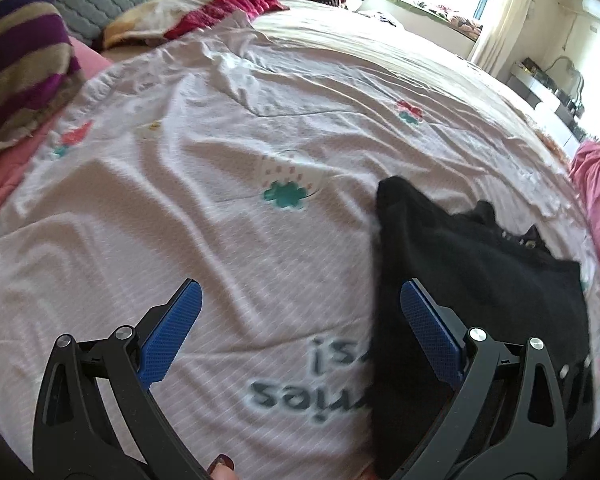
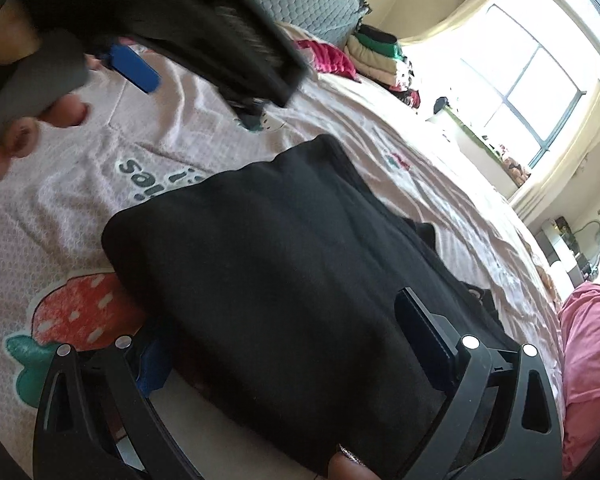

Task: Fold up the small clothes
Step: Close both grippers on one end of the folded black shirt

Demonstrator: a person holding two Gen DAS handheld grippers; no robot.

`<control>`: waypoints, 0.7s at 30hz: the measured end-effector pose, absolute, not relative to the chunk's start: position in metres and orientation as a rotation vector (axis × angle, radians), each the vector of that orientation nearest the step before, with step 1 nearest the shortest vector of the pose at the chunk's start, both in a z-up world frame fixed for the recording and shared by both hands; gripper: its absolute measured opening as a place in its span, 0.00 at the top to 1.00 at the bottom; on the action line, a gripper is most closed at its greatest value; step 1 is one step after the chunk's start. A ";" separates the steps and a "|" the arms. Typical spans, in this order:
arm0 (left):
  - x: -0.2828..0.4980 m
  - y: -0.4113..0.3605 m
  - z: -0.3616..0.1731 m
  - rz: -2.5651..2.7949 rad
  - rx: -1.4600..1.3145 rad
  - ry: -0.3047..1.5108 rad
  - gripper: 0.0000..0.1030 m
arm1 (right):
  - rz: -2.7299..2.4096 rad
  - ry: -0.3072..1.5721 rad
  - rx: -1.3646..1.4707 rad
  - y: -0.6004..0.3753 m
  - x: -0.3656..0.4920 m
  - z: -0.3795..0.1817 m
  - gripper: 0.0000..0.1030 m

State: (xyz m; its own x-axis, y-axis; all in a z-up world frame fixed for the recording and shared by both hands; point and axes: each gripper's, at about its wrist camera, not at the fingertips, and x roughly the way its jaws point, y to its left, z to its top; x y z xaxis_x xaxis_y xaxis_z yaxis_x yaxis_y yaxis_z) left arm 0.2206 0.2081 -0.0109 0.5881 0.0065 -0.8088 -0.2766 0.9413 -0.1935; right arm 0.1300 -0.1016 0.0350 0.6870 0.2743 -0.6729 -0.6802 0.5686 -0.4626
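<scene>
I hold both the left gripper and the right gripper spread apart, gripping nothing, so the folded black garment can rest flat on the bedsheet, at two o'clock from my left tool.

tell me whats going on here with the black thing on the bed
A person holding a gripper in each hand is folding small clothes on a bed. The black garment lies folded on the printed sheet. The right gripper straddles it, jaws wide, not clamping. The left gripper is open over bare sheet beside it.
</scene>
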 end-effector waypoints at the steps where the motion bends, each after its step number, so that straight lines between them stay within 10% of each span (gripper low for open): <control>1: 0.226 0.207 -0.011 0.153 -0.328 0.939 0.09 | 0.601 0.577 -0.768 -0.103 0.129 0.037 0.23; 9: 0.263 0.189 -0.023 0.033 -0.409 1.029 0.09 | 0.631 0.503 -0.633 -0.130 0.122 0.063 0.86; 19: 0.280 0.163 -0.025 -0.044 -0.455 1.057 0.10 | 0.626 0.475 -0.538 -0.152 0.118 0.079 0.90; 21: 0.282 0.156 -0.022 -0.062 -0.447 1.055 0.30 | 0.607 0.456 -0.506 -0.158 0.115 0.084 0.90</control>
State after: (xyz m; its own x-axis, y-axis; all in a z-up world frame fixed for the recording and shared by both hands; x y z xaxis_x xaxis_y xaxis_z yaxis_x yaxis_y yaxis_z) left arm 0.2821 0.1558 -0.0218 0.5005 -0.2598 -0.8258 -0.1619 0.9090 -0.3841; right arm 0.1146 -0.1584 0.0841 0.7308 0.4188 -0.5390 -0.6343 0.7084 -0.3096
